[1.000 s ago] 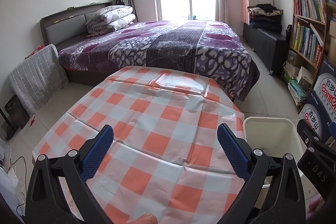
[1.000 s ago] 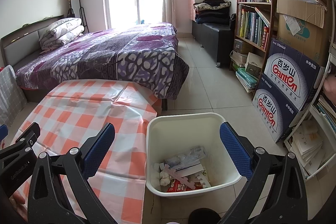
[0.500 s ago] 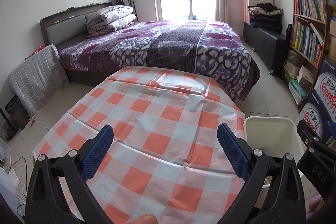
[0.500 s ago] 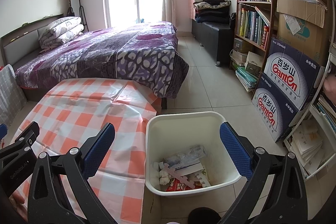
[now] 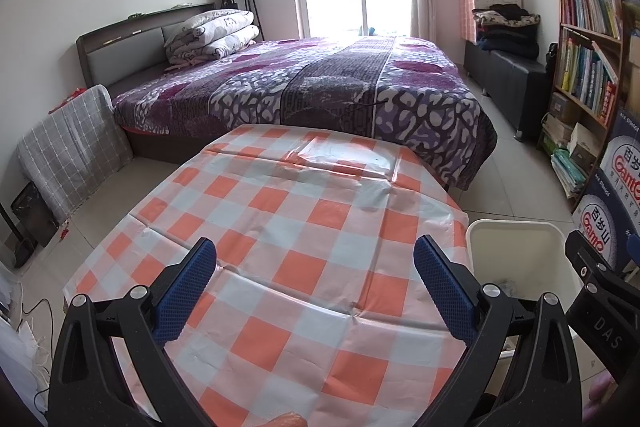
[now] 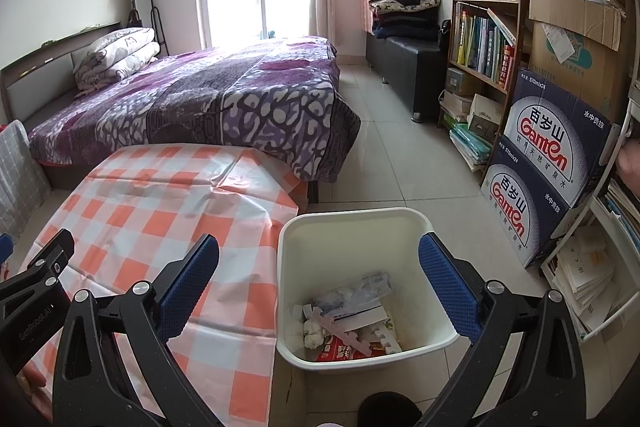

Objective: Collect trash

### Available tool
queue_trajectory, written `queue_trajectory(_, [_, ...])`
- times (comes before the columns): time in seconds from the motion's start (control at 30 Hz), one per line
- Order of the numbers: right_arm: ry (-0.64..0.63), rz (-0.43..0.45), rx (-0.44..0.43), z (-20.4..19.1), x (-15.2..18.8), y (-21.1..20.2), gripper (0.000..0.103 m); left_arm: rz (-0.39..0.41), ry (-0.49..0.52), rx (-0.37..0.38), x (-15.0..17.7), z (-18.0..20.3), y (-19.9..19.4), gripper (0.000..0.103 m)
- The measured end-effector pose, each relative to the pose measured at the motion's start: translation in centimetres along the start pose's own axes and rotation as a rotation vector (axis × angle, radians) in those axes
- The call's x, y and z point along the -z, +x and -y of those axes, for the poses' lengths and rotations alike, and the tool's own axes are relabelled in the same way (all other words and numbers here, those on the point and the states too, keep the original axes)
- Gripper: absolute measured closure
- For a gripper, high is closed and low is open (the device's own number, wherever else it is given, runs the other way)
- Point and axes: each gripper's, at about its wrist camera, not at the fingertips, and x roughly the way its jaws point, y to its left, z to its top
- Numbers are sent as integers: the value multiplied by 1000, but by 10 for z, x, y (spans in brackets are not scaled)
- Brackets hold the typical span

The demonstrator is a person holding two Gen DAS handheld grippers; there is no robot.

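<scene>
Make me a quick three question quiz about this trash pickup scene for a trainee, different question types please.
1. True or false: the right gripper grips a piece of trash.
2. Where does the white bin stand relative to the checkered tablecloth: A left, B right, C on top?
3. Fill in: the trash lies inside the ____.

Key: 1 false, both it and the left gripper are open and hold nothing. 2 B. 3 bin.

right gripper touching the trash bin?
Apart. The right wrist view shows the right gripper open above the trash bin, its fingers clear of the rim.
</scene>
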Motion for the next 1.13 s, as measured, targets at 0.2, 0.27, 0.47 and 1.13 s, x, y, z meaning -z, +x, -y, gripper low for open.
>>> queue_trajectory(0.2, [-5, -22, 3, 0, 6, 0, 7, 3, 8, 7, 7, -2, 2, 7])
queue_trajectory(0.27, [-7, -31, 7, 1, 8, -1, 7, 5, 12, 17, 8, -2, 2, 7])
queue_trajectory(0.47, [-11, -33, 11, 2, 11, -5, 7, 2, 30, 44, 9, 0, 2, 8])
queue_trajectory(1.13, [-6, -47, 16, 10, 5, -9, 7, -25, 54, 56, 6, 6, 6, 9])
